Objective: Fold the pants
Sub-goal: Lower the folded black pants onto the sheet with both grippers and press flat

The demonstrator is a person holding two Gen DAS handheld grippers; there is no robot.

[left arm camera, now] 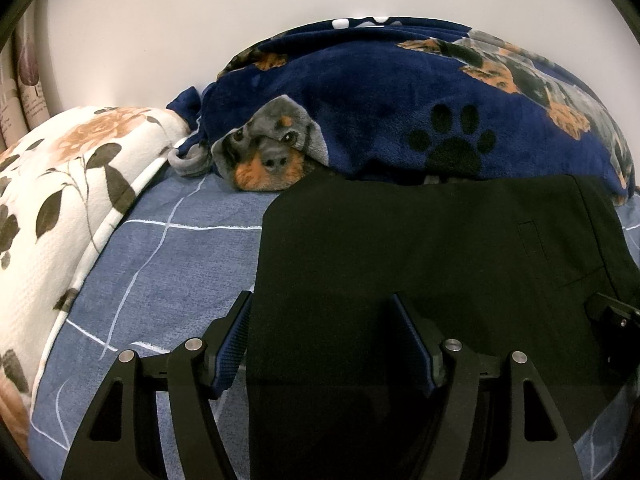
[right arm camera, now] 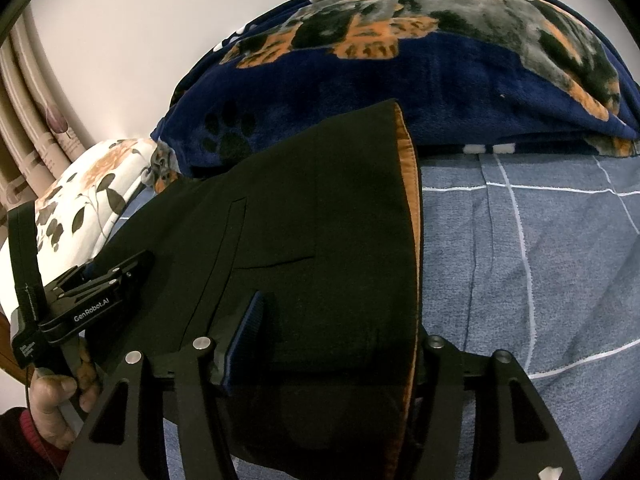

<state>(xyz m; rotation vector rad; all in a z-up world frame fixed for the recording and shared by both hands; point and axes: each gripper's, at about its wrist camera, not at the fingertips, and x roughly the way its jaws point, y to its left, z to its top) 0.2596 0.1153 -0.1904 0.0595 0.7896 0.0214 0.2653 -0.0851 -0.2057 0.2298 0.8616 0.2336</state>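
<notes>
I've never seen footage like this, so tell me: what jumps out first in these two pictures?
The black pants fill the middle of both views, lying on the blue checked bedsheet, with an orange lining edge showing in the right view. Both the left gripper and the right gripper stand open over the near edge. Behind lies a navy dog-print blanket, a printed puppy face peeking out.
</notes>
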